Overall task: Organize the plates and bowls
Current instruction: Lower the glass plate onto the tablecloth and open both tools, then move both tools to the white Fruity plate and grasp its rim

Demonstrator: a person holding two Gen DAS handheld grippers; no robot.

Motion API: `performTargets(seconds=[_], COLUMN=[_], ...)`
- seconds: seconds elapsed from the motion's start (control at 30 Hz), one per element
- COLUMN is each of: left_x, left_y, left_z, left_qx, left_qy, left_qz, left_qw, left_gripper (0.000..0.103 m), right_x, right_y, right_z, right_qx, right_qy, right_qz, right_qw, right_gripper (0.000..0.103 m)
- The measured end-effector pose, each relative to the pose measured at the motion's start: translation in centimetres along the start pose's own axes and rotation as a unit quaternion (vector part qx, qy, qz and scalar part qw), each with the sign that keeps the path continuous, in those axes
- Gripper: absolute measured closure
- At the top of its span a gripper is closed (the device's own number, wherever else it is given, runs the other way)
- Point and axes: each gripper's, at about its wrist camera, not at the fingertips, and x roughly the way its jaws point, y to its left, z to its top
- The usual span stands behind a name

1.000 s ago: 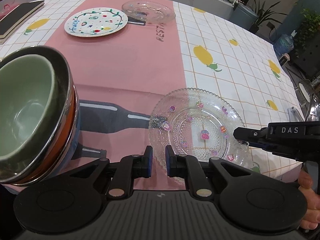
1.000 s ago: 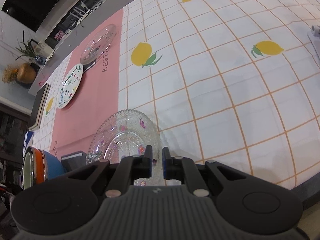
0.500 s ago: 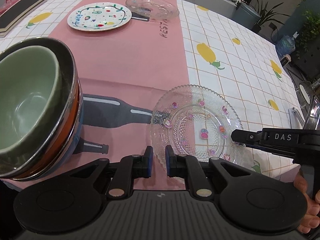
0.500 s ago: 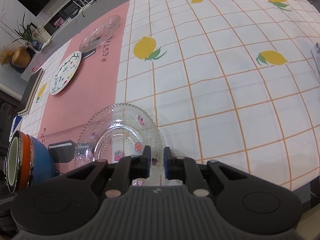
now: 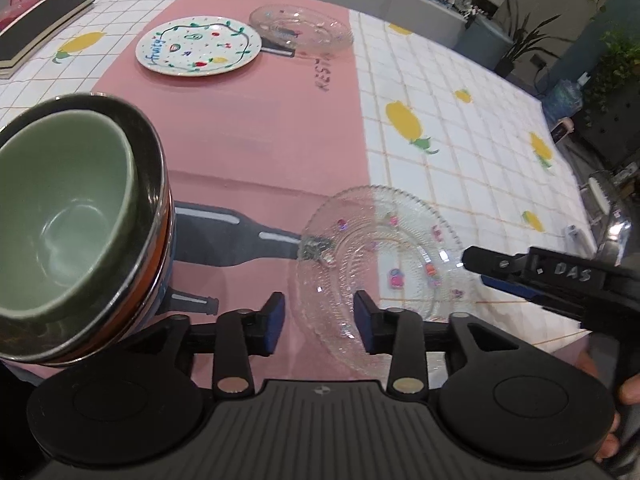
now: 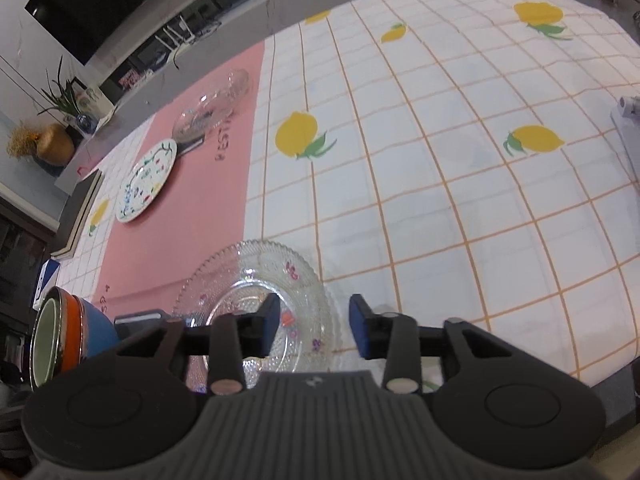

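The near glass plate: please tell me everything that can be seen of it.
The near glass plate is clear pressed glass with a beaded rim and small coloured flower prints. It lies flat near the table's front edge, half on the pink cloth, half on the lemon-checked cloth. The left gripper and right gripper straddle its rim; both jaws have just been opening, their pads apart from it.

The left gripper's (image 5: pixel 318 322) body hides the near rim of the beaded glass plate (image 5: pixel 380 256) ahead of it. To its left, the stacked bowls (image 5: pixel 72 216) are cut off by the frame edge. In the right wrist view, the far glass plate (image 6: pixel 212 106) is too small and blurred to show its pattern.
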Motion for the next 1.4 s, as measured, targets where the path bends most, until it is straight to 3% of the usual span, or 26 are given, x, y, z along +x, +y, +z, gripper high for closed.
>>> performTargets(seconds=[0.2, 0.47, 0.67, 0.9, 1.2, 1.4], left_x=[-2.3, -5.8, -7.6, -9.9, -7.7, -4.2], left_y=[0.6, 3.0, 5.7, 9.5, 14.8, 17.8], left_z=[1.3, 4.9, 8.4, 13.3, 18.0, 19.5], left_qx=[0.008, 0.006, -0.006, -0.001, -0.006, -0.012], left_qy=[-0.006, -0.033, -0.058, -0.1, -0.1, -0.088], left_qz=[-0.035, -0.064, -0.053, -0.03, -0.019, -0.038], left_qw=[0.9993, 0.9974, 0.9969, 0.9945, 0.9948, 0.9953], left_gripper=[0.056, 0.055, 0.055, 0.053, 0.053, 0.053], right_x=[-1.1, -0.5, 0.3, 2.0, 5.5, 9.2], right_y=[1.7, 5.2, 8.6, 12.3, 15.1, 16.1], right_z=[0.1, 1.0, 2.3, 3.6, 5.5, 7.2], right_qx=[-0.03, -0.04, -0.044, -0.063, -0.073, -0.063], right_qy=[-0.024, -0.017, -0.017, -0.029, -0.026, 0.001], right_qz=[-0.014, 0.01, 0.043, 0.049, 0.042, 0.05], right_qw=[0.999, 0.999, 0.998, 0.996, 0.996, 0.997], right_gripper=[0.056, 0.055, 0.055, 0.055, 0.055, 0.056])
